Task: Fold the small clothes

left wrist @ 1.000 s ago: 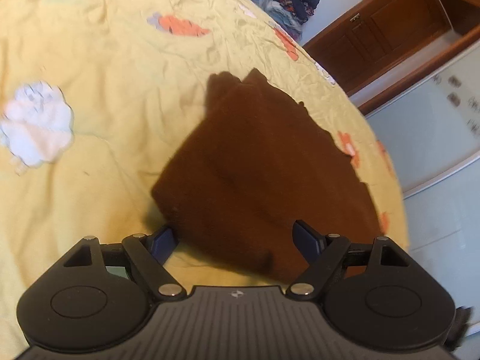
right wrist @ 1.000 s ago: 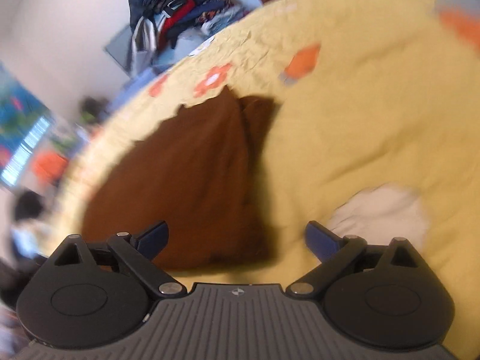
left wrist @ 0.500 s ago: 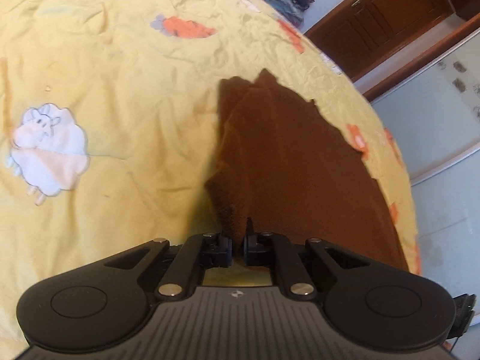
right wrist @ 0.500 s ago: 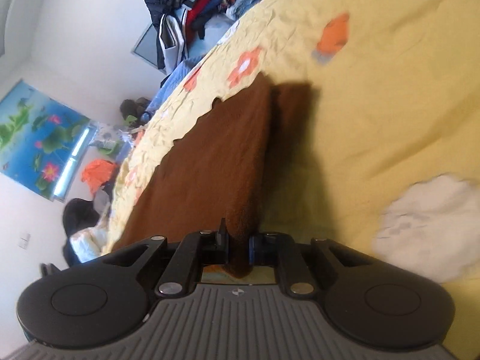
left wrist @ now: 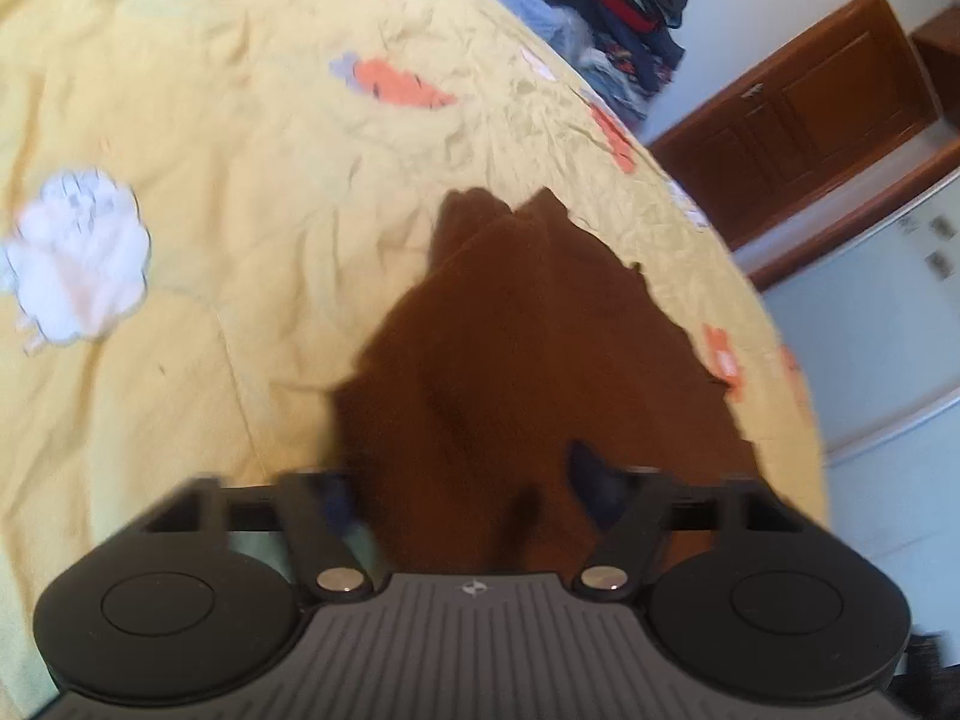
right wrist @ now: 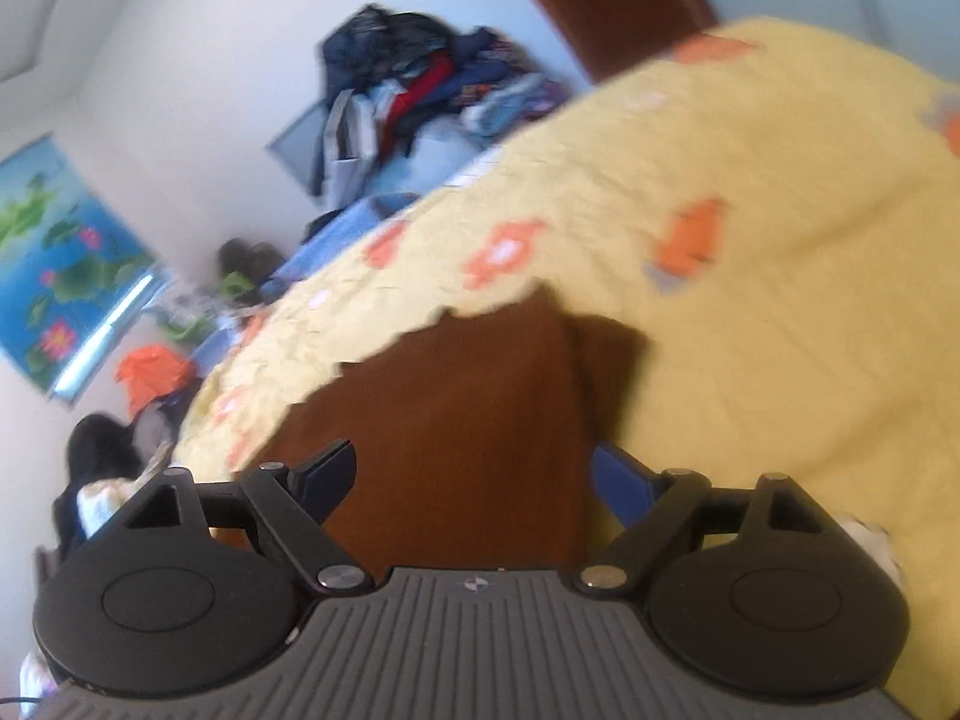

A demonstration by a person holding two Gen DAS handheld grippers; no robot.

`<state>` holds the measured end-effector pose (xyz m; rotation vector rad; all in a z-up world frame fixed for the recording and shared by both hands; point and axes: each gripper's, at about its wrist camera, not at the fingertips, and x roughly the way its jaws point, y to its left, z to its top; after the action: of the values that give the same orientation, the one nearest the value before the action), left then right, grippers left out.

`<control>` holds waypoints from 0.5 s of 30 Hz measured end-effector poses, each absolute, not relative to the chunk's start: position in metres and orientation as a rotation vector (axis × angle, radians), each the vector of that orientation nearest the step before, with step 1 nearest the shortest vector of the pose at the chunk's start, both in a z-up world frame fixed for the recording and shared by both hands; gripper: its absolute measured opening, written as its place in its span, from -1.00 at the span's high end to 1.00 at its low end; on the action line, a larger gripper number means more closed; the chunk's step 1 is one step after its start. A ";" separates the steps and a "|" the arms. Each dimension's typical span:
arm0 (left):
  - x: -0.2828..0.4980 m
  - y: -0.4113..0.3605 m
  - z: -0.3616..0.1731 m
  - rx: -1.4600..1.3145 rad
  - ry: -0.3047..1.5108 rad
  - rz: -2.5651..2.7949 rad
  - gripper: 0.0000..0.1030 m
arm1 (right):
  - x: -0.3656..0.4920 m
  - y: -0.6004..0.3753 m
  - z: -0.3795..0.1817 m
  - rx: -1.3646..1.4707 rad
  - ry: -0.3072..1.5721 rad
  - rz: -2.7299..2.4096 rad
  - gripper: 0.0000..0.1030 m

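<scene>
Comparing with half a second ago, we see both tools have let go: our left gripper [left wrist: 465, 495] and our right gripper [right wrist: 474, 474], each of which had its fingers pressed together on an edge of the brown garment [left wrist: 528, 348], now stand with fingers spread wide and nothing pinched between them. The cloth that rose up into each pinch has dropped back flat.

In the left wrist view the garment lies on the yellow bedspread [left wrist: 252, 180], running from the fingers up toward 12 o'clock, with a doubled edge showing at its far end. In the right wrist view it sits between the fingers and stretches toward 11 o'clock, its far edge close to the bedspread's scalloped border. The sheep patch [left wrist: 75, 261] lies well apart at 9 o'clock, and a clothes pile [right wrist: 414, 90] sits beyond the bed at 12 o'clock.

We judge this release closes one fold. Both views are blurred, so layers are hard to count; another fold may remain.
</scene>
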<state>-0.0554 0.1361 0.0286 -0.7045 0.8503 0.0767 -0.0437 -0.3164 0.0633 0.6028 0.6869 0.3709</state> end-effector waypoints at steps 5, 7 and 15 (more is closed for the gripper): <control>-0.044 0.091 0.052 -0.420 0.831 0.168 0.77 | -0.017 -0.294 0.075 0.640 0.722 0.567 -0.75; -0.044 0.051 0.073 -0.244 0.758 0.103 0.78 | 0.005 -0.291 0.070 0.734 0.774 0.680 -0.83; -0.071 -0.097 0.068 0.266 0.680 -0.231 0.84 | 0.080 -0.284 0.026 1.011 0.994 0.826 -0.86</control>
<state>-0.0712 -0.0965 0.0675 0.2659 0.6802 -0.2308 0.0799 -0.2840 0.0261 1.0108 0.9936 0.8265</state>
